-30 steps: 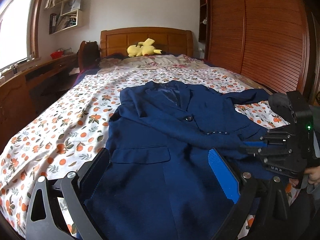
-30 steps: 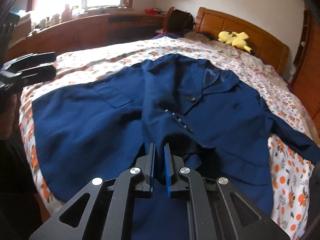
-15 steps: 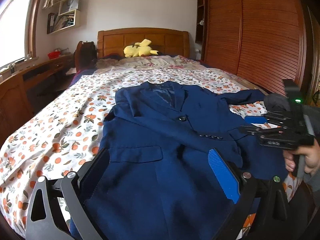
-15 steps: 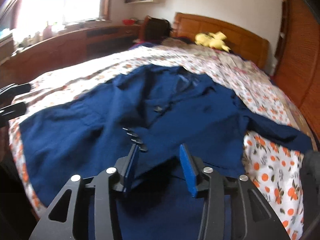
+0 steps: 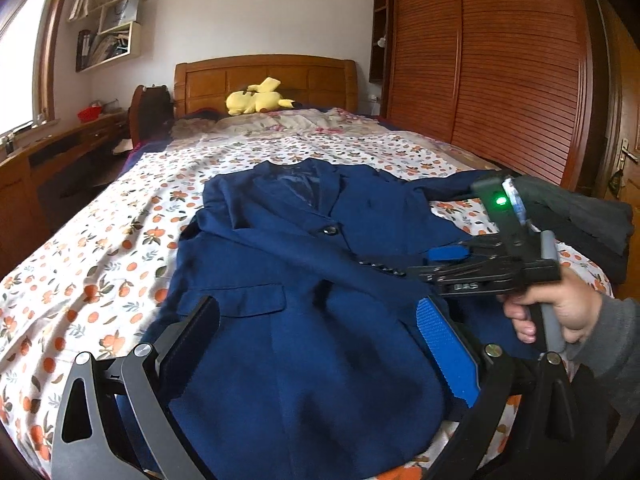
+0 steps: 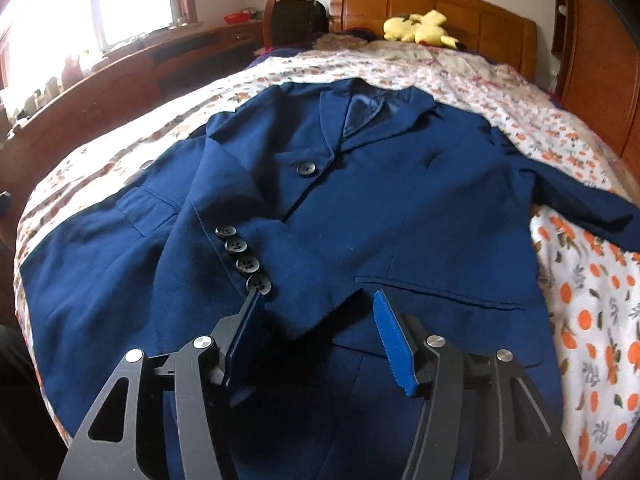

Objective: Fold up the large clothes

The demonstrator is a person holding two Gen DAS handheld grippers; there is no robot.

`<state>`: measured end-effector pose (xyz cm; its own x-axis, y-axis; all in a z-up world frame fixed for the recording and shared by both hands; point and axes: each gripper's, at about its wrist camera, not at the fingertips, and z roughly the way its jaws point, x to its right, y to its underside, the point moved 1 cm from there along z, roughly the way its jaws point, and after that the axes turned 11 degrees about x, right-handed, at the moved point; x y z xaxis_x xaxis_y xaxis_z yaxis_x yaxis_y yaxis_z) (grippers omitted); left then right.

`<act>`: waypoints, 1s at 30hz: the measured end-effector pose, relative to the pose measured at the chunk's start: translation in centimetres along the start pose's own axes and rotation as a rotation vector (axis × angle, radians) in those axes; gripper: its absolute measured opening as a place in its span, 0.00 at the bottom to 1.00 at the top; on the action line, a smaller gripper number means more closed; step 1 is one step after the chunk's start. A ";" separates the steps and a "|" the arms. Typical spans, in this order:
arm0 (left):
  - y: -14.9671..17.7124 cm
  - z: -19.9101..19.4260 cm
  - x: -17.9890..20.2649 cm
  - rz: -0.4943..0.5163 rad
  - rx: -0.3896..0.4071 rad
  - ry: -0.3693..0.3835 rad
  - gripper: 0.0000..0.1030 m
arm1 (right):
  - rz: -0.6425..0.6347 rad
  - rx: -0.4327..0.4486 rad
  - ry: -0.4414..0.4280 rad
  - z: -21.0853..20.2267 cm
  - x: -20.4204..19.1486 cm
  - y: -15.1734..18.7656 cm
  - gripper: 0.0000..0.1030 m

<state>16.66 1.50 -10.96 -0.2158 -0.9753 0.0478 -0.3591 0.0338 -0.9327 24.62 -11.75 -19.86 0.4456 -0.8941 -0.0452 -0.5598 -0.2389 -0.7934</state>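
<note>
One navy jacket (image 6: 360, 200) lies face up on the bed (image 5: 100, 248), collar toward the far headboard (image 5: 264, 76), hem at the near edge. Its near hem is cut off by the frame and by the gripper bodies in both views. One sleeve is folded across the front, its cuff (image 6: 256, 272) just ahead of the right gripper (image 6: 316, 336) with four buttons in a row; one larger button (image 6: 306, 169) closes the front. The other sleeve (image 6: 580, 204) stretches out to the right, its end cut off at the picture edge. Two pocket flaps show — one on each side.

The right gripper's fingers (image 6: 390, 336) are spread, low over the cuff and holding nothing; whether they touch the cloth is hard to tell. In the left view only the blue of one finger shows on it, the rest hidden side-on. The left gripper (image 5: 316, 340) hovers over the near left panel, fingers (image 5: 444, 344) spread wide and empty.

A dark bundle (image 5: 588, 220) at the bed's right edge is too shadowed to identify. One yellow plush (image 5: 258, 98) lies by the headboard. A wardrobe (image 5: 500, 68) fills the right wall.
</note>
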 end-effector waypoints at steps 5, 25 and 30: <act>-0.2 -0.2 0.9 -0.011 0.009 0.019 0.97 | 0.010 0.002 -0.010 0.9 0.1 1.0 0.54; -0.9 1.9 -1.5 -0.012 0.018 -0.061 0.97 | -0.010 0.204 -0.074 -4.6 -0.9 -0.1 0.05; -1.5 3.7 -3.1 -0.020 0.026 -0.071 0.97 | -0.011 0.286 -0.042 -8.4 -0.5 -1.3 0.05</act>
<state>21.20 3.71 -11.01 -0.1432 -0.9888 0.0414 -0.3386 0.0096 -0.9409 19.27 -14.14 -13.72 0.4825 -0.8741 -0.0562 -0.3375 -0.1263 -0.9328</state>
